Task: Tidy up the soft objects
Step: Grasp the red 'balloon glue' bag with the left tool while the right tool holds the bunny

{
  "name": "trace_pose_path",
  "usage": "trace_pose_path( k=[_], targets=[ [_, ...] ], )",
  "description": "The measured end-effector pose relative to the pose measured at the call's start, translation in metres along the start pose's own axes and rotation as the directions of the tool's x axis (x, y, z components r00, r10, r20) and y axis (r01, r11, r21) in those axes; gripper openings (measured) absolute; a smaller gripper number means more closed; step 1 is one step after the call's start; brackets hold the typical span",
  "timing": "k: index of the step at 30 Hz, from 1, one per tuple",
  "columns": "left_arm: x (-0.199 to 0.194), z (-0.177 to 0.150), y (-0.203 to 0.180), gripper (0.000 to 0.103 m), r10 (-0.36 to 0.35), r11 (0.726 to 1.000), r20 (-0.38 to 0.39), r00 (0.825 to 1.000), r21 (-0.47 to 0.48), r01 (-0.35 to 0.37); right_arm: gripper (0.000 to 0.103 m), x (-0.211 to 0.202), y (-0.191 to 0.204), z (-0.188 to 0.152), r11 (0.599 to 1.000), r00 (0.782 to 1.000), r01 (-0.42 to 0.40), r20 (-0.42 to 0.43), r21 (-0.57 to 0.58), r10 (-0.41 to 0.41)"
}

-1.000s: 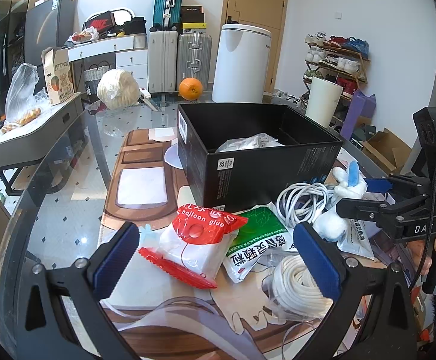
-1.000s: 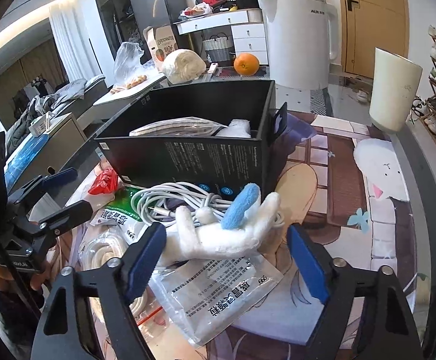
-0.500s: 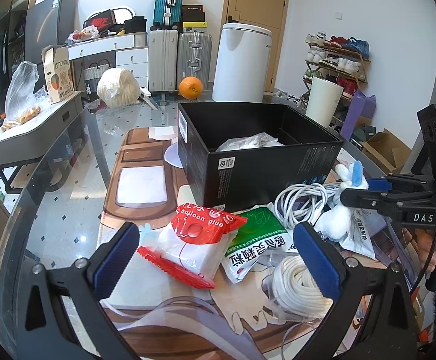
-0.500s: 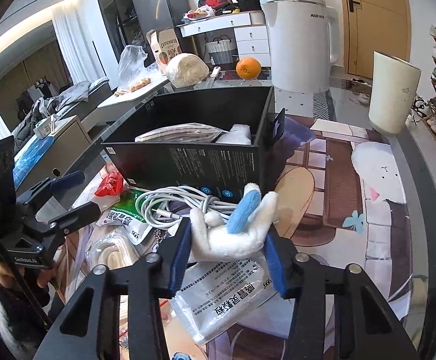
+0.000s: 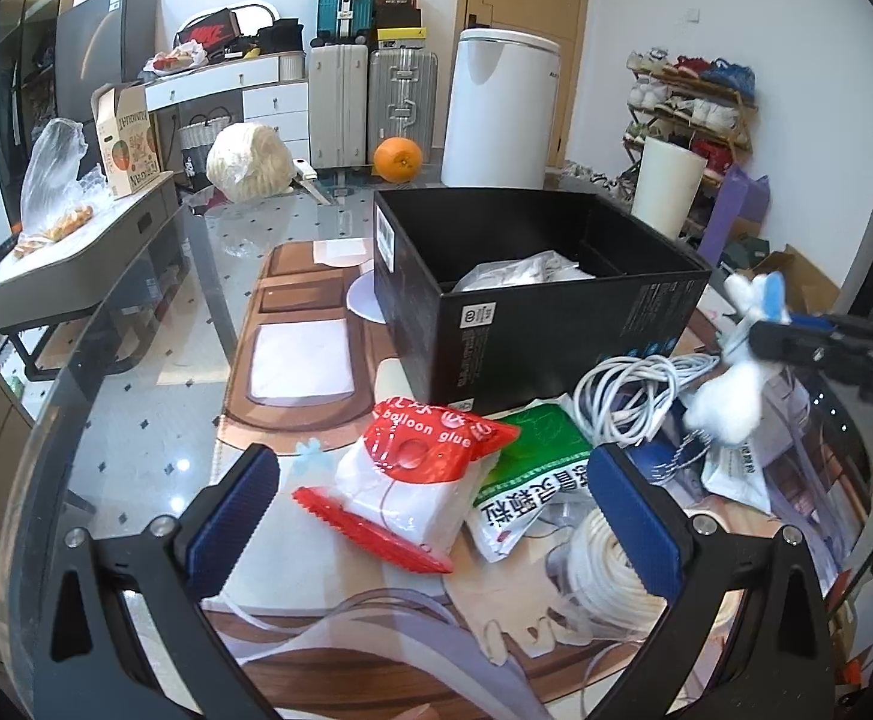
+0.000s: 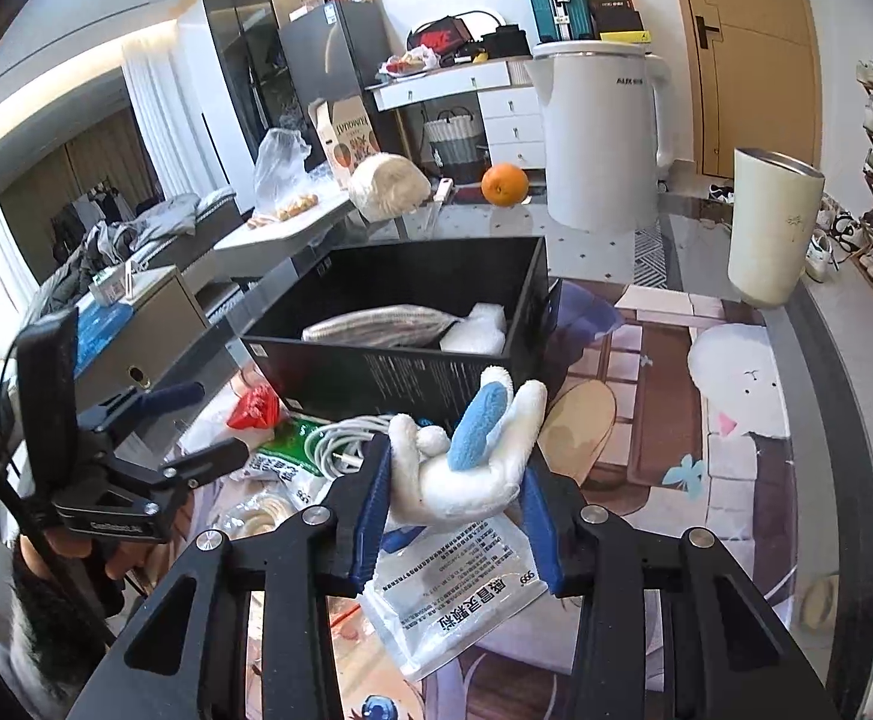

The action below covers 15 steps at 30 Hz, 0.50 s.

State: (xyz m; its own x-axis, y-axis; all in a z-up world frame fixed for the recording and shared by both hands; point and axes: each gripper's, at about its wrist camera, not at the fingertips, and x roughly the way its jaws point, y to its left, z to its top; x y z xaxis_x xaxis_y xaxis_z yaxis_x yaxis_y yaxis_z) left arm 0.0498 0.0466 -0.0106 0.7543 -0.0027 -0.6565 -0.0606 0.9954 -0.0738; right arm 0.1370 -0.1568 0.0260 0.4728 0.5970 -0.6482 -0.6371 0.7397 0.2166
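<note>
Right wrist view shows the right gripper (image 6: 454, 516) with its blue fingers (image 6: 370, 504) clamped on a white plush toy (image 6: 466, 468) with a blue ear; the jaws have just been closing on it, and the pads now press into its soft body from both sides. The toy hangs clear of the white sachet (image 6: 454, 594) below it, just in front of the black box (image 6: 400, 360), which already holds a bagged item and some white padding. So the step in hand looks like the pick and lift of one soft object.

Left wrist view shows the left gripper (image 5: 436, 516) with fingers spread wide and nothing between them, hovering over the bench (image 5: 136, 420) above a red balloon glue pack (image 5: 418, 468), a green sachet (image 5: 532, 456) and a coil of white cord (image 5: 610, 564).

Next, the toy probably needs carrying over the near wall of the box, high enough to clear the rim, and releasing onto the free space inside.
</note>
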Motion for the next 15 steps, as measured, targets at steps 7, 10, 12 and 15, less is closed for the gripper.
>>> trace_pose_path(
  k=[7, 10, 12, 15],
  targets=[
    [0.001, 0.0, 0.004, 0.102, 0.02, 0.999, -0.028, 0.999, 0.029, -0.019, 0.041, -0.006, -0.002, 0.002, 1.0, 1.0, -0.004, 0.02, 0.007, 0.004],
    [0.003, 0.001, 0.012, 0.098, 0.003, 1.0, -0.033, 0.999, -0.001, -0.003, 0.041, -0.007, -0.003, 0.003, 1.0, 1.0, -0.005, 0.02, 0.007, 0.005],
    [0.006, 0.002, 0.016, 0.091, -0.002, 1.0, -0.046, 0.999, -0.015, 0.002, 0.041, -0.007, -0.003, 0.003, 1.0, 1.0, -0.005, 0.021, 0.008, 0.005],
    [0.013, 0.002, 0.021, 0.076, -0.028, 0.999, -0.083, 0.996, -0.04, 0.025, 0.041, -0.007, -0.003, 0.004, 1.0, 1.0, -0.007, 0.02, 0.006, 0.007]
  ],
)
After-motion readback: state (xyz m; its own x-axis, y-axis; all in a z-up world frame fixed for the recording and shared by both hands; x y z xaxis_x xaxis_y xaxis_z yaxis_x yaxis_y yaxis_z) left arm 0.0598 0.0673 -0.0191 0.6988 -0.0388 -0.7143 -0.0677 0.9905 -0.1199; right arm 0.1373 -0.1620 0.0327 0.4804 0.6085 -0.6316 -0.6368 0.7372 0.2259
